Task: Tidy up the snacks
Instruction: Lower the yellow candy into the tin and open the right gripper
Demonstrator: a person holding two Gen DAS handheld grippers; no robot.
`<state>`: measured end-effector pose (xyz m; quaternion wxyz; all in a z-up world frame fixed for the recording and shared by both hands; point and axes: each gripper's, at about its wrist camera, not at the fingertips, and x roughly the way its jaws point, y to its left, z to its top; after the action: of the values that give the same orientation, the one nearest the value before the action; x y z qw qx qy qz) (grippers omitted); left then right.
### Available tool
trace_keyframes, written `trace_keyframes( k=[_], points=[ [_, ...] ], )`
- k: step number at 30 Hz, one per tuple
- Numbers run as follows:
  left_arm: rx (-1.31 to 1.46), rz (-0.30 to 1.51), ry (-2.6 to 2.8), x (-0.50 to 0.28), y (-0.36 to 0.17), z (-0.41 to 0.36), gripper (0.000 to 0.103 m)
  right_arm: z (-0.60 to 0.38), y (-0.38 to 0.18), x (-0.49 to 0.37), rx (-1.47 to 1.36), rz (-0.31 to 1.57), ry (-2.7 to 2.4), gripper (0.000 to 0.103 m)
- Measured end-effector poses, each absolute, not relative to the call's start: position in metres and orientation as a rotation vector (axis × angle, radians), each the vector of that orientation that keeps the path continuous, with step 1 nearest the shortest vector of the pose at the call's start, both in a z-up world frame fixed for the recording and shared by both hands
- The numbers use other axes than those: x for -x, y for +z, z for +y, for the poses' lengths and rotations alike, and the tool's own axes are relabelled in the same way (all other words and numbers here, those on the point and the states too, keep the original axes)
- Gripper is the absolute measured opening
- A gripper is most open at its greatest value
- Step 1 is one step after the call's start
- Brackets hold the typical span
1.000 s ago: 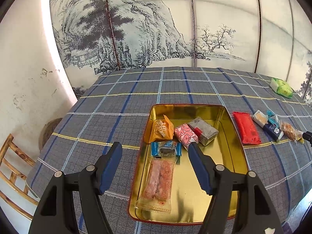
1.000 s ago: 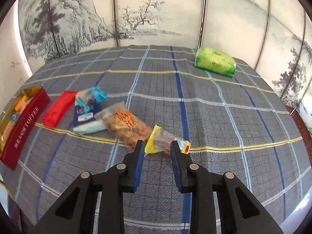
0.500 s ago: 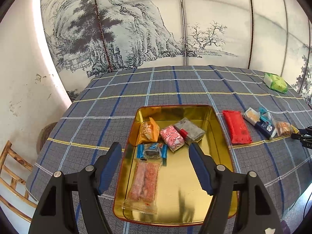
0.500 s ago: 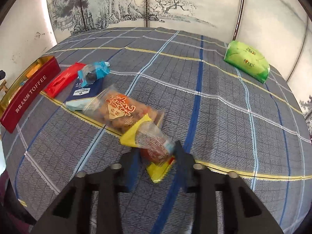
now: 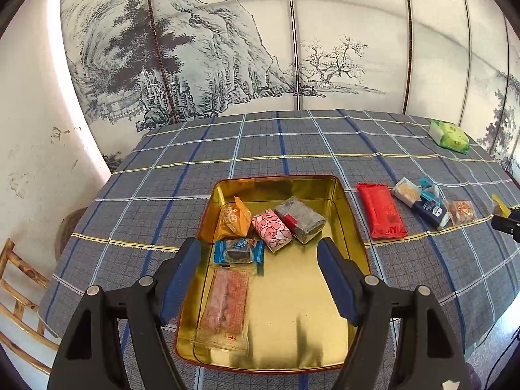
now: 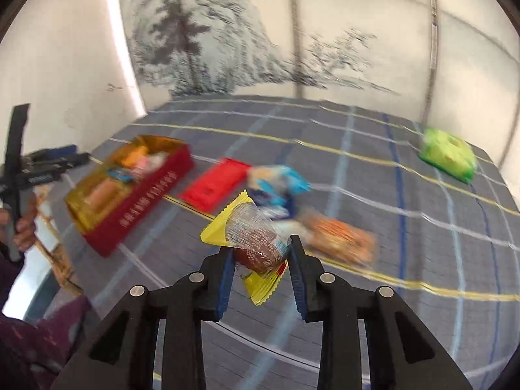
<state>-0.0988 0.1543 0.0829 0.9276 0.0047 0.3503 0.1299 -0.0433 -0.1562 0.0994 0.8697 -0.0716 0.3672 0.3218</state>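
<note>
Table (image 5: 292, 143): covered in a woven grey cloth crossed by blue, white and yellow lines. Tin (image 5: 351, 227): rectangular, rounded corners, shiny gold inside, red outside with pale lettering on its long wall in the right wrist view. In the tin: an orange crinkled packet (image 5: 232, 219), a pink-and-white patterned block (image 5: 272, 229), a grey block with a red label (image 5: 300, 222), a blue-ended clear wrapper with a dark sweet (image 5: 239, 252), and a long clear sachet of pinkish bars (image 5: 226, 305). On the cloth to the right of the tin, in a row: a flat red pack (image 5: 382, 209), a pale cracker pack (image 5: 406, 191), a navy pack (image 5: 429, 209) with a blue wrapper (image 5: 427, 188) on it, and a clear bag of orange-brown snacks (image 5: 461, 211). A green pillow pack (image 5: 450, 133) lies well apart at the far corner. Left tongs (image 5: 258, 279): blue ribbed pads, jaws apart and opening, nothing between them, held over the near half of the tin. Right tongs (image 6: 260, 266): clamped on a clear, yellow-ended candy wrapper (image 6: 253, 237) holding a round brown piece, lifted clear of the cloth. A second ago that candy lay on the cloth at the right end of the row, between jaws not yet closed on it; the right view has since swung toward the tin and blurred.
</note>
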Motion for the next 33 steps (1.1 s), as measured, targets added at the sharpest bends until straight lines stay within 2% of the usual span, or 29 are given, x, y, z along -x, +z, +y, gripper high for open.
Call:
trace_keyframes(
  k=[6,13,19,23,33],
  points=[
    [0.021,0.701,0.289,0.107,0.086,0.168,0.074,-0.07,0.114,0.051,0.186,0.73,0.847,0.033],
    [0.041,0.695,0.306,0.116,0.084,0.184,0.077,0.012,0.099,0.052,0.233,0.761,0.962,0.033],
    [0.066,0.699,0.332,0.121,0.081,0.199,0.079,0.055,0.085,0.048,0.272,0.791,0.996,0.033],
    [0.069,0.693,0.349,0.124,0.08,0.206,0.084,0.076,0.079,0.046,0.316,0.804,0.996,0.033],
    [0.074,0.696,0.37,0.126,0.078,0.215,0.086,0.102,0.064,0.037,0.339,0.846,0.983,0.035]
  ],
)
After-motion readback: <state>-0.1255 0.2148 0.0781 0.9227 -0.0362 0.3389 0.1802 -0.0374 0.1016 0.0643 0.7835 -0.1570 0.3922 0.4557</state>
